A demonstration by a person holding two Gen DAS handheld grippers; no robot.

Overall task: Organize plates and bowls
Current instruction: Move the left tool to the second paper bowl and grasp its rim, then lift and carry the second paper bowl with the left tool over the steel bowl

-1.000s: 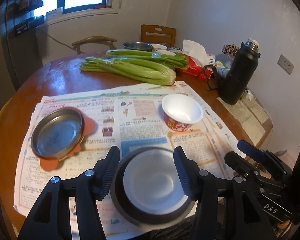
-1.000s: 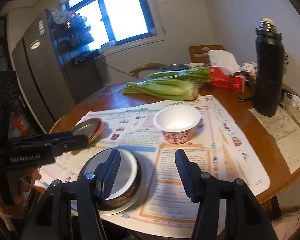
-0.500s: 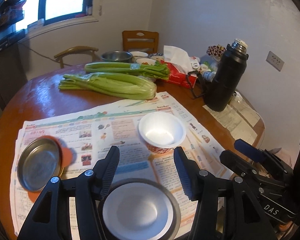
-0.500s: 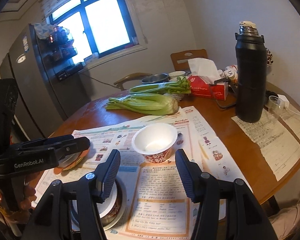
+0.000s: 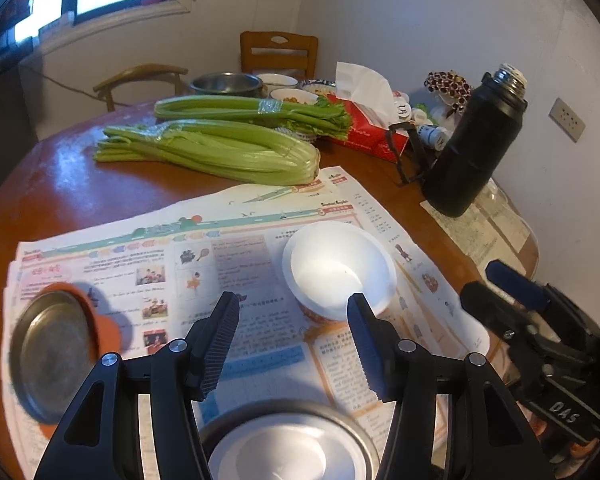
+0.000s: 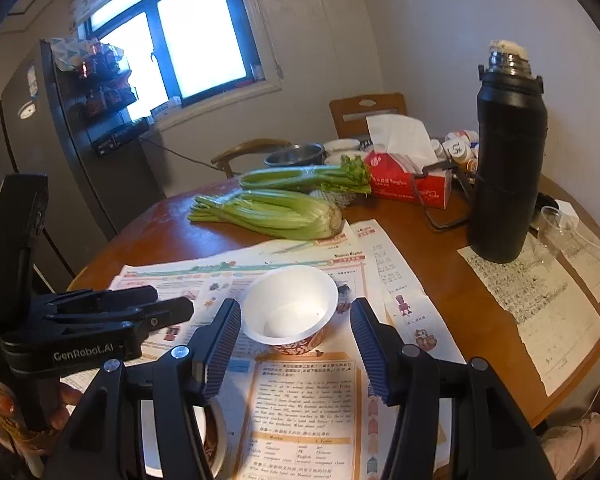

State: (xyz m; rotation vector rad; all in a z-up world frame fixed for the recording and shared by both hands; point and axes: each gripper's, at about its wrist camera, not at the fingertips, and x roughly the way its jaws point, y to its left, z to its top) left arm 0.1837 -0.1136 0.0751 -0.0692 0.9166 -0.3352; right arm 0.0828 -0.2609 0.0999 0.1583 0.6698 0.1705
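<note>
A white paper bowl (image 5: 338,272) with a red patterned side stands on the newspaper (image 5: 240,264). My left gripper (image 5: 294,344) hovers open just short of it, with nothing between its fingers. Below the left gripper, a white bowl (image 5: 276,452) sits inside a metal plate (image 5: 352,428). Another metal plate (image 5: 52,352) lies on an orange coaster at the left. In the right wrist view, my right gripper (image 6: 294,344) is open, with the paper bowl (image 6: 290,304) just beyond its fingertips. The left gripper (image 6: 176,300) reaches in from the left, and the right gripper (image 5: 476,280) shows at the right in the left wrist view.
Two celery bundles (image 5: 220,152) lie across the round wooden table (image 5: 80,188). A black thermos (image 6: 508,160), a red tissue box (image 6: 408,180), a steel bowl (image 5: 226,84) and small dishes stand at the far side. Paper sheets (image 6: 540,300) and a glass (image 6: 556,224) lie at the right edge.
Both grippers have moved forward across the table towards the paper bowl. The white bowl in its metal plate has slid from between the left fingers to below them.
</note>
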